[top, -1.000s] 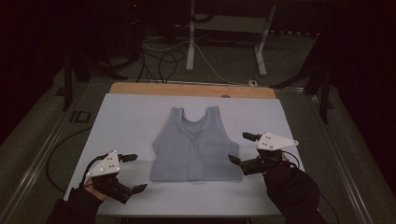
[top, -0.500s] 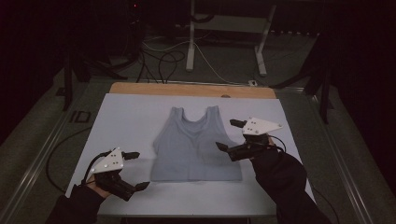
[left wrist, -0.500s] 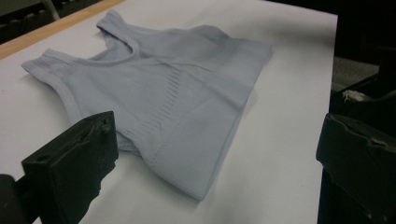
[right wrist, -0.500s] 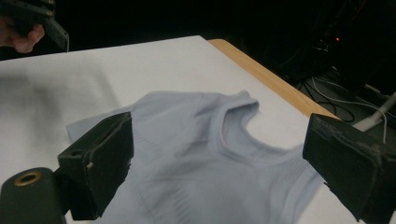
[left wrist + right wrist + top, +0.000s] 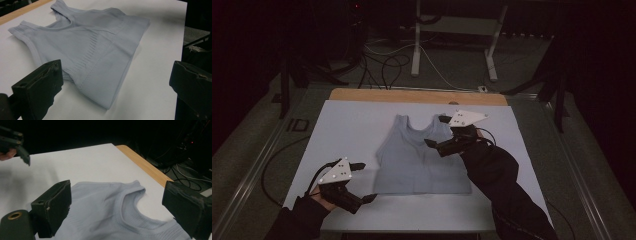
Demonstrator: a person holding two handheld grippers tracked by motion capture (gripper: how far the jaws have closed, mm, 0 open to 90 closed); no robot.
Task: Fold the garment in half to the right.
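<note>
1. I see the tank top (image 5: 419, 160) lying flat on the white table cover (image 5: 347, 130), roughly mid-table, straps toward the far wooden edge (image 5: 412, 95) and hem toward my side. It is pale grey-blue with ribbed bands across the chest and along the hem, clearest in the left gripper view (image 5: 100, 47).

2. Since a second ago, my right gripper (image 5: 437, 132) has moved from beside the top's right edge, near the hem, up and inward; it now hangs over the right strap and armhole. The top itself looks unmoved.

3. My left gripper (image 5: 362, 181) has barely shifted in that second. It sits by the near left corner of the table, just off the top's lower left corner.

4. The right gripper's jaws stand wide apart with nothing between them. In the right gripper view (image 5: 117, 212) they straddle the neckline and a strap from above; I cannot tell whether either jaw touches the cloth.

5. The left gripper's jaws are also spread wide and hold nothing. In its own view (image 5: 115, 85) the hem corner lies ahead between them, apart from both.

6. I can read no label or print on the top. On the floor left of the table, a mark (image 5: 298, 124) looks like "ID", too dim to be sure.
</note>
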